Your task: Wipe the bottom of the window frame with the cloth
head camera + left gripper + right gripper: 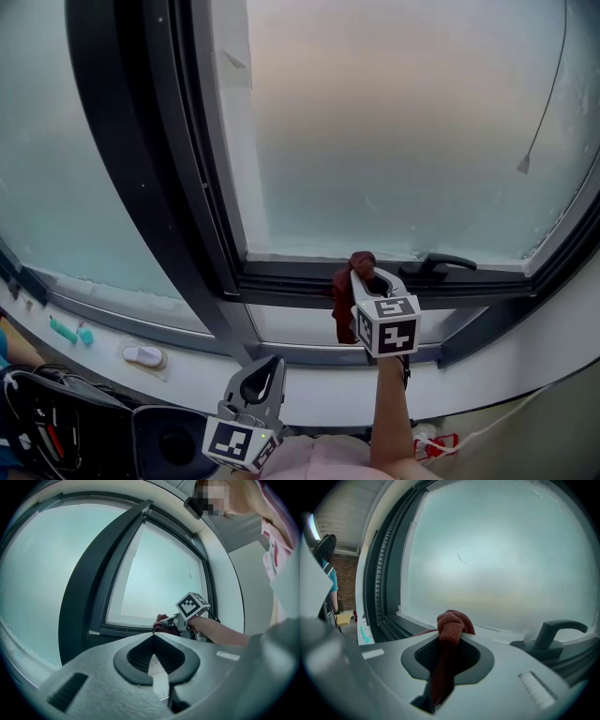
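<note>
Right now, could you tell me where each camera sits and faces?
Head view: person's head, looking down; dark window frame, left tongs, right tongs, forearm show.
Left gripper view: on shut, empty left tongs, facing that frame.
Right gripper view: on right tongs, facing frosted glass pane and black handle.
Shared: all show the dark red cloth clamped in right tongs.

1. Head view: high, behind both tools, faces steeply down onto the window frame [300, 277] bottom and white sill [319, 392]. The left hand-held gripper [270, 364] is nearest, the right hand-held gripper [366, 275] further in.
2. Left gripper view: low by the sill, faces up and right along its own jaws, frame at mid distance.
3. Right gripper view: right at the frame bottom, faces the glass [497, 564], handle [555, 632] close.
4. Shared: all three see the cloth [343, 302] and frame bottom. The left gripper view also catches the right hand-held gripper.
</note>
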A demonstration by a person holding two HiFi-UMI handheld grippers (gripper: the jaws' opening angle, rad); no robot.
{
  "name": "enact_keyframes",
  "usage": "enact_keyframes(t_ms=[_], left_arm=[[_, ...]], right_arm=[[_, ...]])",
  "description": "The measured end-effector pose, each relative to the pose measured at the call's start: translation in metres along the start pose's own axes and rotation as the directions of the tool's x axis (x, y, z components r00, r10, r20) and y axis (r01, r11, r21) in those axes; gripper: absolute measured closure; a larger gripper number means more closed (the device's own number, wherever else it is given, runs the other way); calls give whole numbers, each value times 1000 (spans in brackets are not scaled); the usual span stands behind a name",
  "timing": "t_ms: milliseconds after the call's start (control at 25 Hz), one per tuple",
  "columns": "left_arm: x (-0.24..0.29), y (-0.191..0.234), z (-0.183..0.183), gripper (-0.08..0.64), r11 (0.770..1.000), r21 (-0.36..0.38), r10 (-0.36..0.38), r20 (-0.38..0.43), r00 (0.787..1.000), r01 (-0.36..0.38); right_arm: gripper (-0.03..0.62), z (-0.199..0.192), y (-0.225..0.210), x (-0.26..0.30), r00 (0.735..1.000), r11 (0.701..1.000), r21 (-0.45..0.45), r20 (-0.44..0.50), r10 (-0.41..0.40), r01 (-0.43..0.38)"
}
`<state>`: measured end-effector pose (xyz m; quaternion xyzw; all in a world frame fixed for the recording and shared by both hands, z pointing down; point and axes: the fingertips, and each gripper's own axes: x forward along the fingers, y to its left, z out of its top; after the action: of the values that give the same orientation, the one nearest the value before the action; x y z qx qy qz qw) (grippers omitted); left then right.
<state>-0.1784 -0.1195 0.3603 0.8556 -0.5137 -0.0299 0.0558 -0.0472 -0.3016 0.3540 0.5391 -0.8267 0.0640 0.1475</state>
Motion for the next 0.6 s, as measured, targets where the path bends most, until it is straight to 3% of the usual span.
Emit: enact_keyframes(t_ms=[600], left_arm=[[6,-16,-2,565,1000,5,-12,-6,1000,12]], right_arm=[[528,-6,-31,-13,999,999,26,6,-43,42]])
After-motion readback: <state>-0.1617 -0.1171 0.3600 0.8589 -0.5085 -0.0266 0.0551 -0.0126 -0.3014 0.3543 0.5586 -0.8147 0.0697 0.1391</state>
